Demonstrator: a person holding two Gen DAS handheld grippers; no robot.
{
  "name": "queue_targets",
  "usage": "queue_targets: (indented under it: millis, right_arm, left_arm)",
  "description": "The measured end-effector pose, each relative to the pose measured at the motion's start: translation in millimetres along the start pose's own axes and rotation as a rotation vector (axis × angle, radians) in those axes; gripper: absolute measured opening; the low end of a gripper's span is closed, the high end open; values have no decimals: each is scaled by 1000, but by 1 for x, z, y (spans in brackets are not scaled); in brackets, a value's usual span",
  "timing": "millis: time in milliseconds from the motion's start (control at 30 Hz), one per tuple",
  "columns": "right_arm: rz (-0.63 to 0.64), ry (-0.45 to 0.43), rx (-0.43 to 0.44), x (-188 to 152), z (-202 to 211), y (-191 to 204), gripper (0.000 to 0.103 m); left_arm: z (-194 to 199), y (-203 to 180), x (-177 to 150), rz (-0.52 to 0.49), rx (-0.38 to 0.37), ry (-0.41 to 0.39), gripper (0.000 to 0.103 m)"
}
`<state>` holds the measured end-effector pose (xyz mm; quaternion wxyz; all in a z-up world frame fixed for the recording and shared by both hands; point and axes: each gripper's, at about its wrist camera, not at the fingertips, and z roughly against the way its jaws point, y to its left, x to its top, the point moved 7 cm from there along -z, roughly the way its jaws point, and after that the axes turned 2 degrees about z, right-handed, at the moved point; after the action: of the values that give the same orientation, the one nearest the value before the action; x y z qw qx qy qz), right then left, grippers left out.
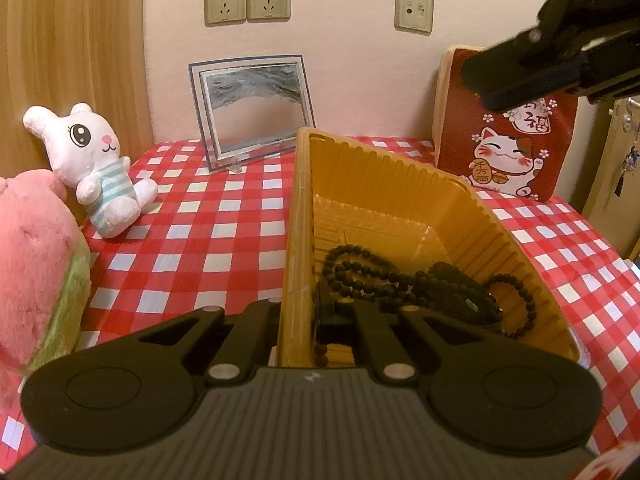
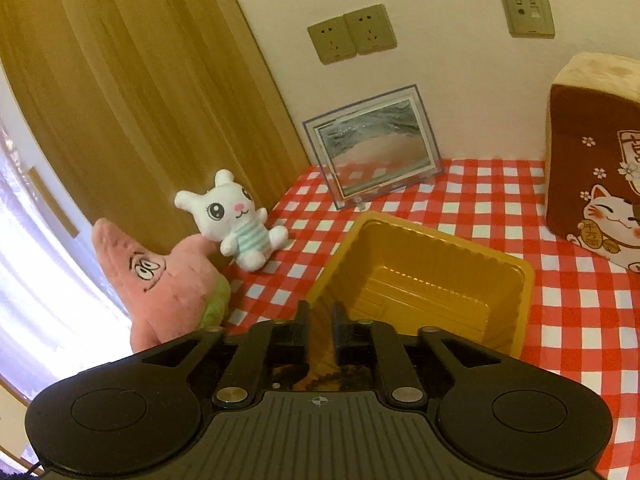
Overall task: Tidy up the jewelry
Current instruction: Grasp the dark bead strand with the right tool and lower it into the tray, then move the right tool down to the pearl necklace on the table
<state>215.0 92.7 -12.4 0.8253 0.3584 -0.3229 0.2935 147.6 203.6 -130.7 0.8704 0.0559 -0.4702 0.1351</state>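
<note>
A yellow plastic tray (image 1: 492,216) stands on the red-and-white checked cloth. Several strings of black beads (image 1: 400,280) lie heaped in its near end. My left gripper (image 1: 299,300) is shut on the tray's left wall, one finger outside and one inside. In the left wrist view a black finger (image 1: 516,76) of the right gripper hangs high at the upper right. In the right wrist view my right gripper (image 2: 321,308) hovers over the tray's (image 2: 528,288) near left corner. Its jaws stand a little apart with nothing gripped. The beads are hidden under it there.
A white rabbit plush (image 1: 92,168) and a pink star plush (image 2: 160,280) sit left of the tray by a wooden panel. A glass picture frame (image 1: 252,108) leans on the wall behind. A red cat cushion (image 1: 508,148) stands at the back right.
</note>
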Motion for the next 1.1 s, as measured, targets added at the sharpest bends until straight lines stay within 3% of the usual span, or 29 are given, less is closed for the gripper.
queue_targets:
  millis: [33,100,567,1100]
  right_arm:
    - [-4,-7,-5,1,2,-2,36]
    - [-19,-32,-13,2,9,-6,46]
    - [-109,-45,-109,-15,50,-51,53]
    - [-232,34,-276,-89,83,-104,54]
  left_arm:
    - [0,1,0,1,0,0,4]
    - [-1,1,0,0,0,1,4]
    - [-1,2,0,-4,2,3,4]
    - [-1,5,0,-4,8,6,4]
